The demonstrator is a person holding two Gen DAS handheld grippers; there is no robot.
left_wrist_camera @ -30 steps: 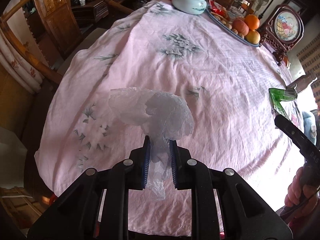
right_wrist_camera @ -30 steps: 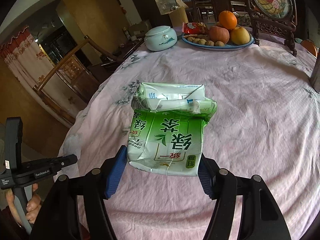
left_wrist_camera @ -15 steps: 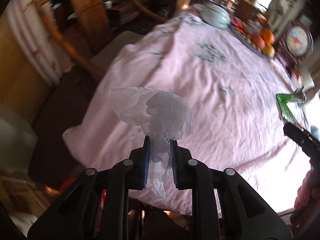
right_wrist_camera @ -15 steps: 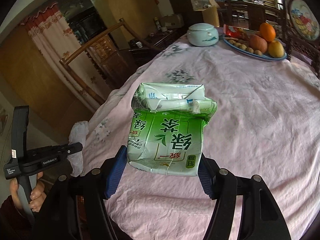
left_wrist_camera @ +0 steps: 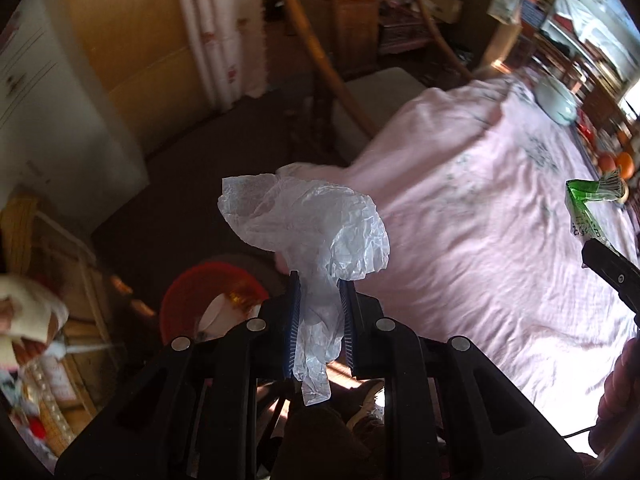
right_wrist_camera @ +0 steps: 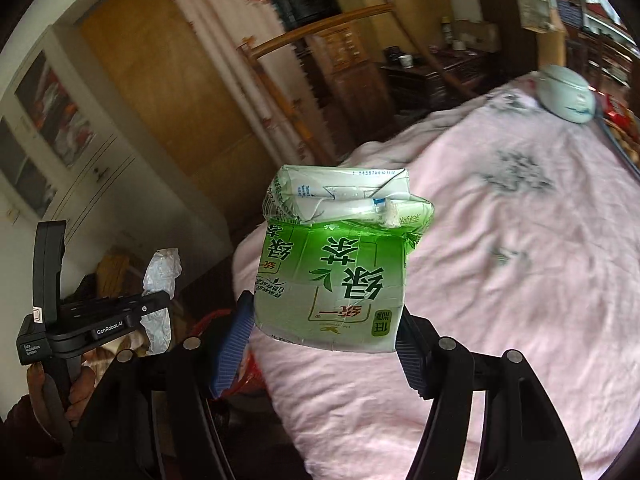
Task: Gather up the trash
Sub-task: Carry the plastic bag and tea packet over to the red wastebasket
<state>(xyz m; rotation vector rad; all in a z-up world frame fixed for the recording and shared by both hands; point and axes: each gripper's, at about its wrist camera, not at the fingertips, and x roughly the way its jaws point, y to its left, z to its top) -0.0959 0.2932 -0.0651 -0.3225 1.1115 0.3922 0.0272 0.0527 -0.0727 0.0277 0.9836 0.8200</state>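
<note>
- Nearest thing in the left wrist view: the left gripper [left_wrist_camera: 319, 304] has its blue pads pressed together on a crumpled, see-through white plastic bag [left_wrist_camera: 308, 228]. The bag balloons out above the fingertips and a tail hangs down between the arms.
- Over on the right wrist view, the right gripper [right_wrist_camera: 326, 344] is spread wide but clamped on a squashed green-and-white tea carton [right_wrist_camera: 340, 268], pads against its two sides, dented top facing away from the camera.
- So both bits of trash are up in the air, off the pink floral tablecloth [left_wrist_camera: 500, 240], which fills 1 to 4 o'clock in the left view.
- Next out, at about 8 o'clock from the bag, there's a round red plastic bin [left_wrist_camera: 200, 300] down on the dark floor just off the table edge. Looks like it already has stuff in it, though it's blurry. My guess is that's the drop spot.
- How I'd do it: get each claw properly over the red rim before letting go. The bag is light and will drift, so go low first. Also watch that tail, it could cling to the pads.
- The carton is heavier and should fall straight, but do them one at a time so the grippers don't bump over the bin.
- Far end at 2 o'clock: a pale lidded ceramic bowl [left_wrist_camera: 554, 100] and some oranges. Not trash, leave them.
</note>
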